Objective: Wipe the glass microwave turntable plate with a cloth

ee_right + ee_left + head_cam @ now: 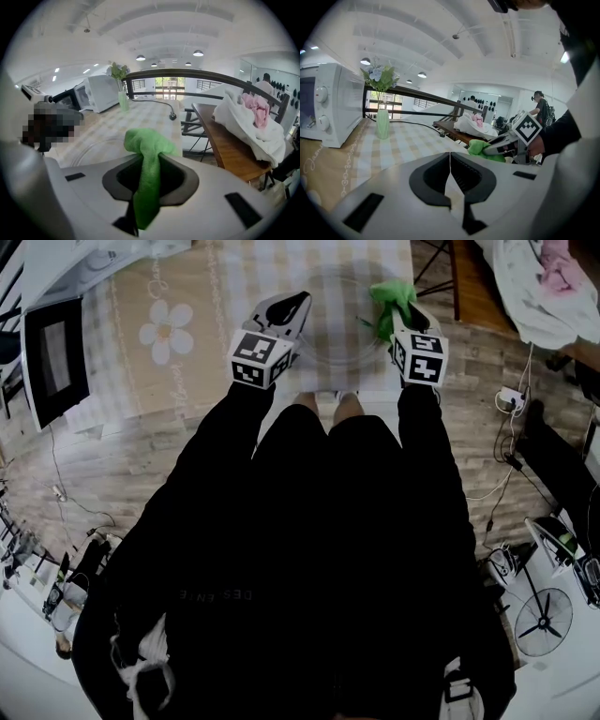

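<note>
Head view: plate (333,306) flat on table (234,277), between both grippers. Green cloth (392,294) clamped in right gripper (396,320) at plate's right edge; left gripper (298,301) closed, empty, at left edge. Wiping judged barely begun, whole surface left to wipe.

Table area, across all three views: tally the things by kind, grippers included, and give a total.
Glass turntable plate: 1
Green cloth: 1, clamped in the right jaws
Microwave: 1
Vase of flowers: 1
Grippers: 2, the left gripper and the right gripper
Total: 6
</note>
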A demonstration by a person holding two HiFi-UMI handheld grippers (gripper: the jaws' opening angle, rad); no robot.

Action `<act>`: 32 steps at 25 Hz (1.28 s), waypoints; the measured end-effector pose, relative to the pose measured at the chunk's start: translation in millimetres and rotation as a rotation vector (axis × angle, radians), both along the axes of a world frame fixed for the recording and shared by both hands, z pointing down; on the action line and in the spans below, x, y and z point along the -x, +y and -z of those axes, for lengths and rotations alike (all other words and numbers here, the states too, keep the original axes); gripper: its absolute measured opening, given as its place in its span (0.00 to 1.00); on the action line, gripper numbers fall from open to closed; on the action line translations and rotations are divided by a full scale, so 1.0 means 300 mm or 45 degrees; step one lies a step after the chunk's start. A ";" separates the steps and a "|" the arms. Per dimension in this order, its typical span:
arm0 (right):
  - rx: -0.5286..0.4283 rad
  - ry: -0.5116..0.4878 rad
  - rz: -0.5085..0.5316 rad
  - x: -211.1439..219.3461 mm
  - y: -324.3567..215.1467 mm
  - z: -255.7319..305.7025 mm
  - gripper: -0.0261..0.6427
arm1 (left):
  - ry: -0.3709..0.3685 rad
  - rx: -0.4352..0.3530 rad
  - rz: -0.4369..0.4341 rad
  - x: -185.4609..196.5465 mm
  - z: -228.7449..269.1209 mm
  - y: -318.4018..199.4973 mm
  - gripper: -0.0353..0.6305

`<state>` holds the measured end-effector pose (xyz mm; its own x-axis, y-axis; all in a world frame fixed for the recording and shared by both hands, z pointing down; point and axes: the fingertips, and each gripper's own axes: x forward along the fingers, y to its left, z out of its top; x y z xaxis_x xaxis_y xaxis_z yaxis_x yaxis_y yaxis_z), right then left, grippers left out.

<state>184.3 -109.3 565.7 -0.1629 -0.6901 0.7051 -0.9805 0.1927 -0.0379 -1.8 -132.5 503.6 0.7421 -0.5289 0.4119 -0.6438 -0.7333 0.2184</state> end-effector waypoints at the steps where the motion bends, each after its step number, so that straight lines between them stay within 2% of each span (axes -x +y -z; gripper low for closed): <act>1: -0.014 -0.014 0.013 0.024 -0.003 0.018 0.17 | 0.001 -0.004 0.005 0.011 0.002 -0.003 0.09; 7: -0.073 -0.102 0.122 0.246 -0.018 0.088 0.18 | -0.004 -0.027 0.065 0.092 0.003 -0.024 0.09; 12: -0.091 -0.115 0.268 0.491 -0.011 0.108 0.18 | -0.011 -0.018 0.128 0.190 -0.011 -0.036 0.09; 20: 0.011 -0.075 0.477 0.786 0.070 -0.002 0.18 | -0.016 0.019 0.204 0.345 -0.052 -0.027 0.09; 26: 0.108 -0.007 0.560 0.860 0.124 -0.106 0.19 | -0.006 0.039 0.202 0.389 -0.065 -0.006 0.09; 32: 0.110 0.061 0.616 0.861 0.133 -0.134 0.18 | 0.003 0.046 0.224 0.387 -0.065 0.013 0.09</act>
